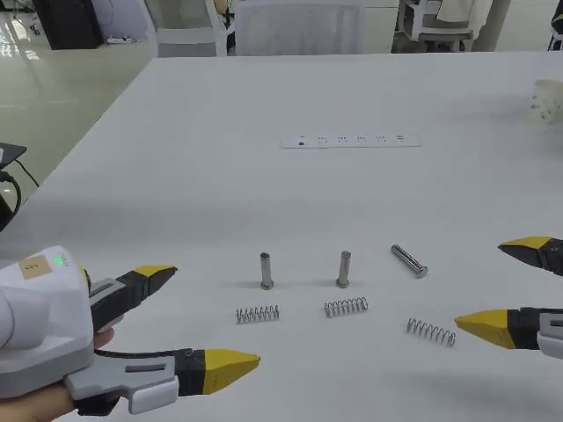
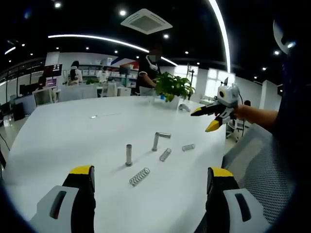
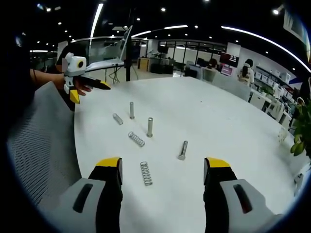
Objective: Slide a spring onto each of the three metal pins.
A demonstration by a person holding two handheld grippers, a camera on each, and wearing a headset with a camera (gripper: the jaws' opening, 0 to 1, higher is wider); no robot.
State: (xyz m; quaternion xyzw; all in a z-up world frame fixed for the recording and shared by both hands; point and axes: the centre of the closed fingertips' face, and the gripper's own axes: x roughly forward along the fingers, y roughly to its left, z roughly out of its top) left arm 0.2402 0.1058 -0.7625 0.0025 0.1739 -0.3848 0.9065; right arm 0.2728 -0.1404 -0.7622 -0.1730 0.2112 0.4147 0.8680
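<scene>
Two metal pins (image 1: pixel 266 271) (image 1: pixel 343 269) stand upright on the white table (image 1: pixel 352 193); a third pin (image 1: pixel 409 261) lies on its side to their right. One spring lies in front of each: left spring (image 1: pixel 258 314), middle spring (image 1: pixel 346 307), right spring (image 1: pixel 431 331). My left gripper (image 1: pixel 209 316) hovers open at the lower left, short of the left spring (image 2: pixel 139 176). My right gripper (image 1: pixel 479 286) is open at the right edge, just beyond the right spring (image 3: pixel 145 173) and the lying pin (image 3: pixel 182 150). Neither gripper holds anything.
A flat white strip (image 1: pixel 350 140) lies farther back on the table and a small white object (image 1: pixel 547 99) sits at the far right. Chairs stand beyond the far edge. A potted plant (image 2: pixel 172 86) and a standing person (image 2: pixel 148 73) are past the table.
</scene>
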